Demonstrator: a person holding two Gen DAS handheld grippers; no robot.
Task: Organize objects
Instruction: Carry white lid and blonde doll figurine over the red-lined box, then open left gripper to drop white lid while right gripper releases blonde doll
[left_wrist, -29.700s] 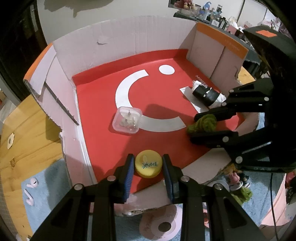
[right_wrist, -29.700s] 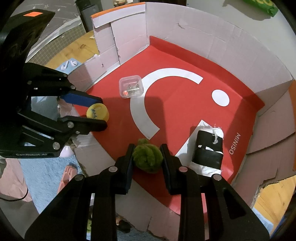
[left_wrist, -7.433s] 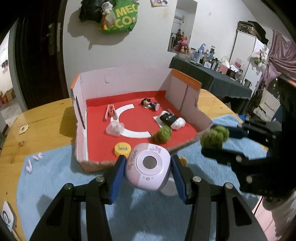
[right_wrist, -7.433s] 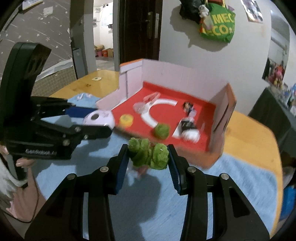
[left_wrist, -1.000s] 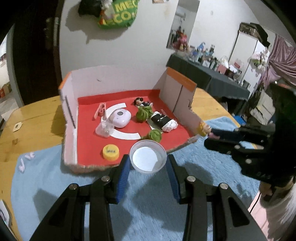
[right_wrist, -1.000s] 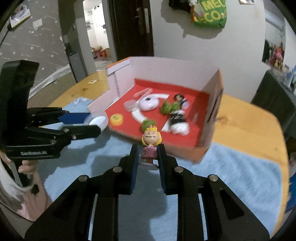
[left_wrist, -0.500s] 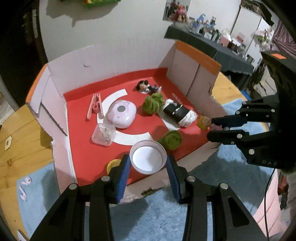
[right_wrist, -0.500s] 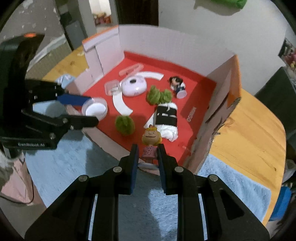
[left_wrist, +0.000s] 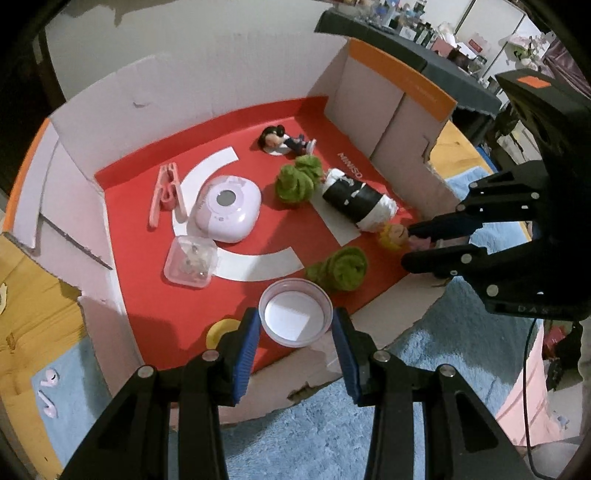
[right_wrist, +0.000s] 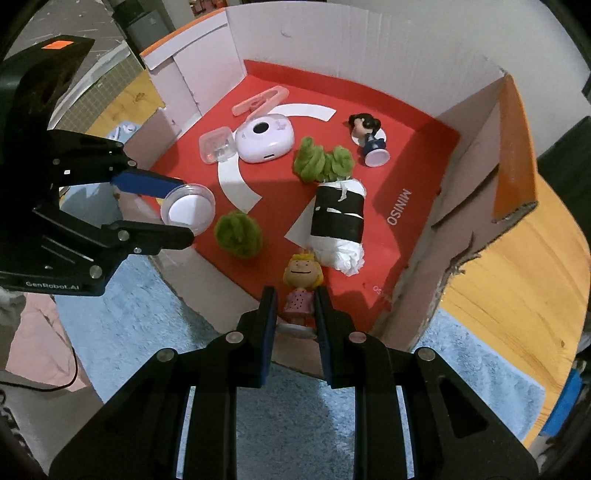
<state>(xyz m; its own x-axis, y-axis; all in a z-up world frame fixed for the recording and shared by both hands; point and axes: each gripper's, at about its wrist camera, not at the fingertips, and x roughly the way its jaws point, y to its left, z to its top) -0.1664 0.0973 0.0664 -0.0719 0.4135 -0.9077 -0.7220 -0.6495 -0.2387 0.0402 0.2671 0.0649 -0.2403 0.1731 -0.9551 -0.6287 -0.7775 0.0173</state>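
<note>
Left tongs (left_wrist: 295, 332), black frame with blue pads, pinch a round shallow lid (left_wrist: 295, 317) of clear plastic with a white inner face, held above the near edge of the box (left_wrist: 229, 92). Right tongs (right_wrist: 291, 306) are pressed together on the pink dotted dress of a hard plastic blonde figurine (right_wrist: 301, 284), upright above the box's near edge beside the roll. The box is corrugated cardboard, pale walls with orange rims, torn at the front, with a smooth red floor bearing a white arc. Lying on that floor: a fuzzy green ball (right_wrist: 238, 234); a knotted green fuzzy bundle (right_wrist: 321, 160); a cylindrical roll (right_wrist: 338, 225) wrapped in black with crumpled white ends; a glossy rounded lilac case (right_wrist: 266, 142) with a round window; a square clear plastic container (right_wrist: 217, 149); a pink peg (left_wrist: 166, 194); a dark-haired figurine (right_wrist: 367, 138), toppled; a yellow cap (left_wrist: 221, 330), partly hidden. The box sits on a blue pile mat (right_wrist: 155, 306) over a wooden table (right_wrist: 517, 266)
</note>
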